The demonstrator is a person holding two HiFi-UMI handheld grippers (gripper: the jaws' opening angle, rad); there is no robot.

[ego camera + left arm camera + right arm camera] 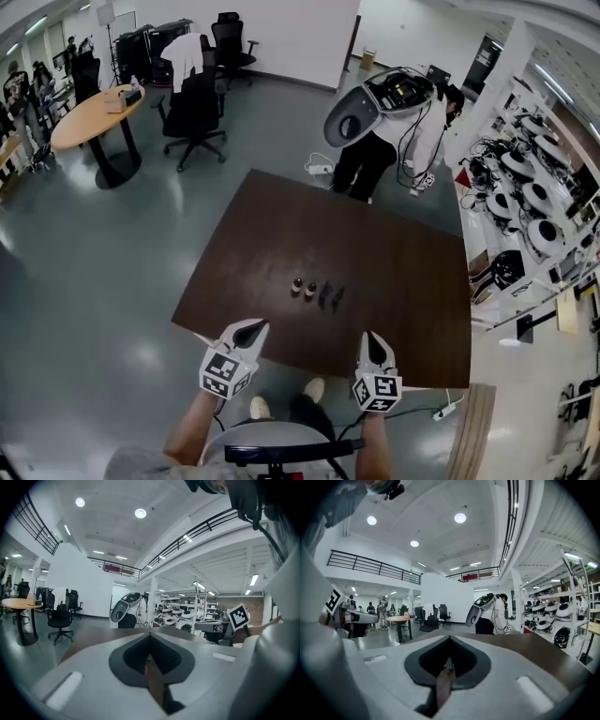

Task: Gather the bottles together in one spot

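Near the middle of the brown table [394,262], in the head view, two small brown bottles [303,288] stand side by side. Two darker items [330,298] sit just to their right, too small to tell what they are. Both grippers hover over the table's near edge, well apart from the bottles, the left gripper [256,326] at the left and the right gripper [373,336] at the right. A person [375,155] bends at the far edge. In the left gripper view, the left gripper's jaws are pressed together tip to tip and empty, with the table stretching beyond them. In the right gripper view, the right gripper's jaws are likewise closed and empty, and the person stands at the table's far side.
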